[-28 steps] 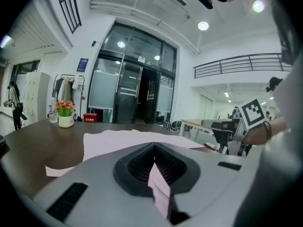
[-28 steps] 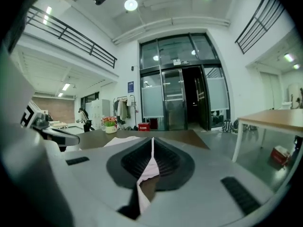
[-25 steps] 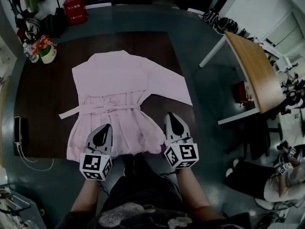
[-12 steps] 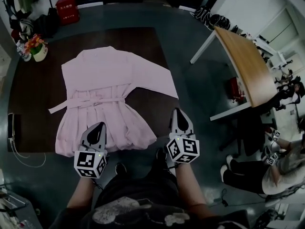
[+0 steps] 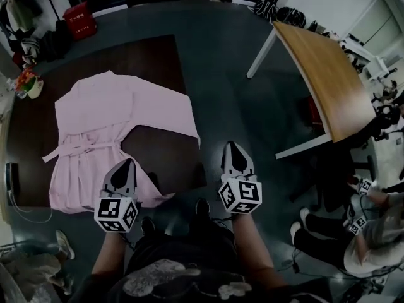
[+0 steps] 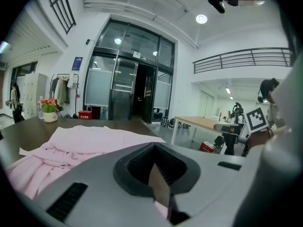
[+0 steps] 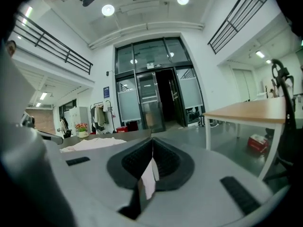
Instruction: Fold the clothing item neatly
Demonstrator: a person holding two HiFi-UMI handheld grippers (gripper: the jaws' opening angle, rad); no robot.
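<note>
**Both grippers closed and empty, no fold made yet**

The pink garment point(image 5: 95, 137) lies spread flat on the dark tabletop point(image 5: 164, 62), left of centre in the head view. Its collar is far, its hem near, and the belt point(image 5: 69, 149) crosses the waist.

The left hand-held gripper point(image 5: 125, 164) hangs over the near hem with its jaws together. I see no cloth pinched in its own view. The right hand-held gripper point(image 5: 234, 146) is off the tabletop's right edge, over the floor point(image 5: 240, 93). Its jaws are together too, with nothing in them.

I read this as the approach. To do it well:
- Open both before coming down.
- Take the right sleeve point(image 5: 165, 115) at cuff and shoulder, one layer only.
- Lift low and carry it left across the body, edge parallel to the side seam.
- Watch the belt; it could drag and bunch the waist.
</note>
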